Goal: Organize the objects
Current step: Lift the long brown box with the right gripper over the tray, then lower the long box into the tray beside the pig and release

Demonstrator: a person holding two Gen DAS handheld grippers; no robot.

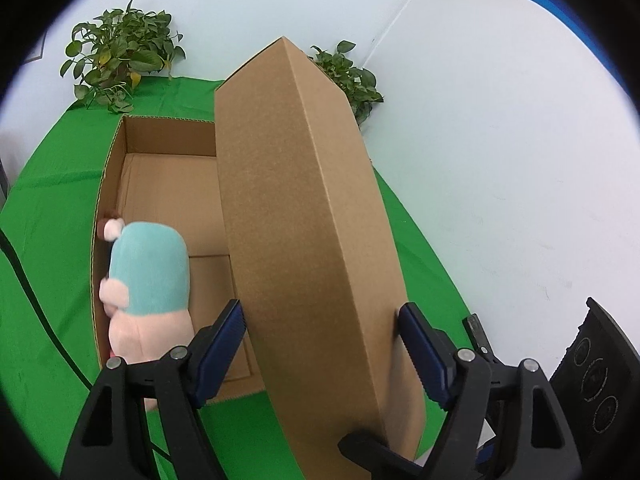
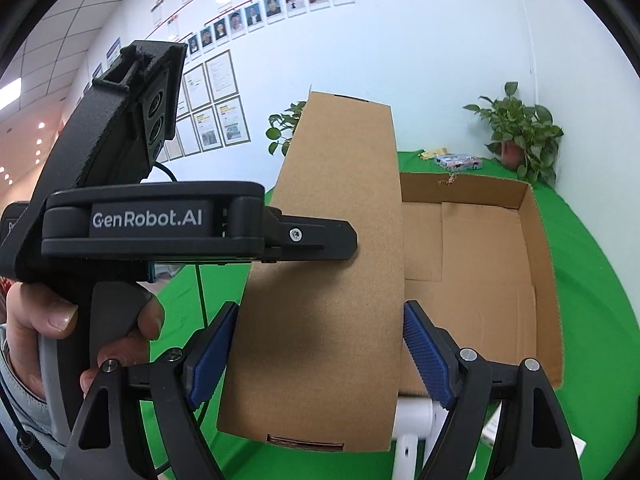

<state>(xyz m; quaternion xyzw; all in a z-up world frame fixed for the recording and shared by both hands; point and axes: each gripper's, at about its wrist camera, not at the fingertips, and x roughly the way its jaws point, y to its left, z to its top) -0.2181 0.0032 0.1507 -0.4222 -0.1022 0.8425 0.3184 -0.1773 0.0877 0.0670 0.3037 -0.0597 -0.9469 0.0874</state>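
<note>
Biggest thing first: the green tabletop (image 1: 48,264) carries an open cardboard box (image 1: 168,184), and above the box hangs the lid (image 1: 308,220), tilted steeply on edge, clear of the box rim. It's a wide, shallow corrugated piece, so I'd judge it light but awkward — stiff along its folded walls, liable to flex and twist across its broad face, and easy to dent at the corners. The plain card looks fairly grippy against ribbed pads, not slippery.

Both tools are on it. The left tool (image 1: 320,354) spans one of the lid's narrow walls, jaws set wide, blue pads (image 1: 422,352) pressed against either face. The right tool (image 2: 316,354) does the same on its side, pads touching the card left and right, jaws equally wide. In the right view the left tool's body crosses in front, a hand (image 2: 48,320) wrapped around its handle.

Holding by the folded walls looks the sound choice: that's the stiffest part, and two holds well apart should stop the panel swinging. Squeeze too hard and the wall may crease.

Down inside the box, against its left wall, lies a plush toy (image 1: 148,280), teal over pink — soft, squashy, nothing fragile. I'd guess the lid needs levelling and lining up with the rim before it goes down.
</note>
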